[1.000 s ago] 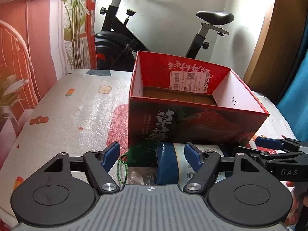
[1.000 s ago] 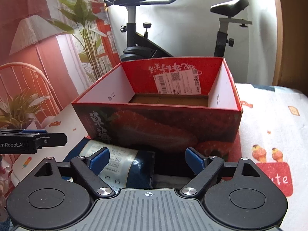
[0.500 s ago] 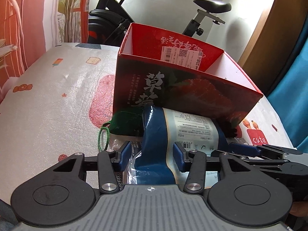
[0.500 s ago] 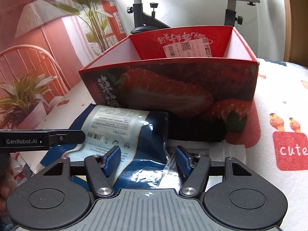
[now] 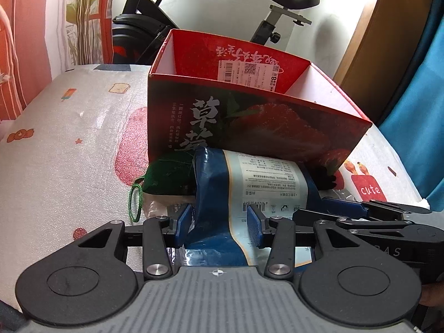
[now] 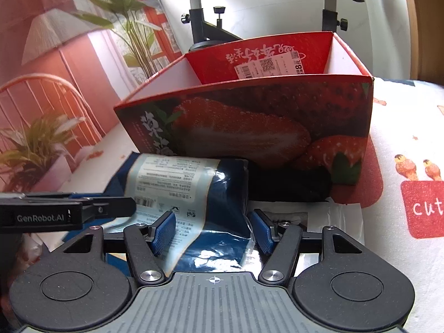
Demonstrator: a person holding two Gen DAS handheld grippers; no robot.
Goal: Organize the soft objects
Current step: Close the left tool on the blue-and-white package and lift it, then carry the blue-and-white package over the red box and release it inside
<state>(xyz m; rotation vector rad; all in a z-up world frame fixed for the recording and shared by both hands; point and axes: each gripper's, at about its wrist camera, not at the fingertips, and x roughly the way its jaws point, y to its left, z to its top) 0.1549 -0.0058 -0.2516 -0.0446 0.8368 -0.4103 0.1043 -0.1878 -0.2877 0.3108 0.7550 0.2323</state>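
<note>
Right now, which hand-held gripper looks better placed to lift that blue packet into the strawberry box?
Neither alone: left hand-held gripper and right hand-held gripper each clamp an end of the blue packet, before the box.

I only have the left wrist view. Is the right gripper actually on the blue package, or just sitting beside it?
Observer: The right wrist view shows the right gripper with both pads against the blue package, at its dark end.
Operator: What's the black thing past the package?
Observer: A black cloth bundle. It lies against the front of the strawberry box, right beside the package's end.
Operator: Anything else near that gripper?
Observer: A flat clear-wrapped pack lies on the bed cover. It runs in beneath the gripper's right finger.
</note>
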